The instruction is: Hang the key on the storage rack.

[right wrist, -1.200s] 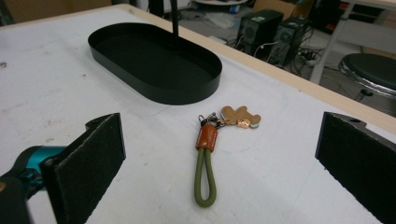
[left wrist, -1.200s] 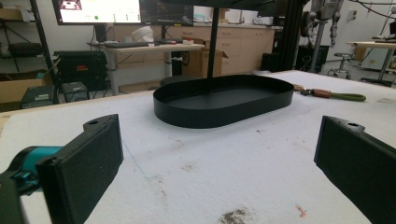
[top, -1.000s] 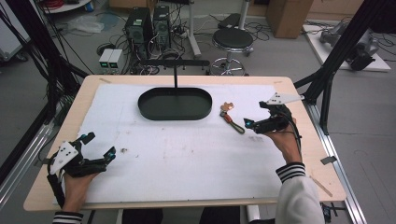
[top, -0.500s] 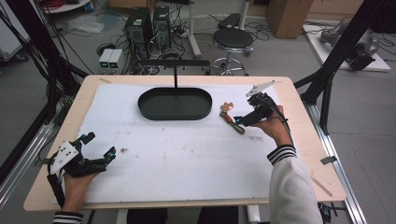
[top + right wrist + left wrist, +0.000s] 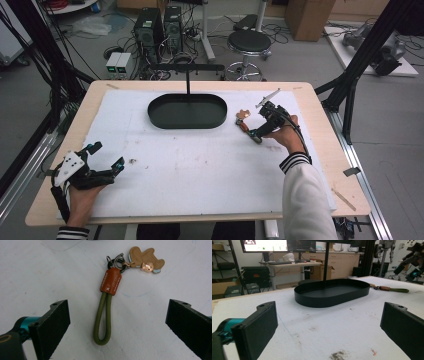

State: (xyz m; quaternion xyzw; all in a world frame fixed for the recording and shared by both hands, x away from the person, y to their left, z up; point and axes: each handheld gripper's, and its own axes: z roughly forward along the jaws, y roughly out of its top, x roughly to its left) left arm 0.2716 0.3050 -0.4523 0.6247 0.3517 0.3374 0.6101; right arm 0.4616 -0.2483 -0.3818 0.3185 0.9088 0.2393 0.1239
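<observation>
Right tongs [image 5: 117, 322] gape over keychain [image 5: 105, 312]; leather-tab [image 5: 111, 281] lettering unreadable.

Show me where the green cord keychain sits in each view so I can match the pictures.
High view: keychain lies right of the black oval tray, at the tips of the right claw.
Left gripper view: keychain far off at upper right, just past the tray's right end.
Right gripper view: keychain at centre, between the open jaws, untouched.
Shared landmark: the white table mat.
</observation>
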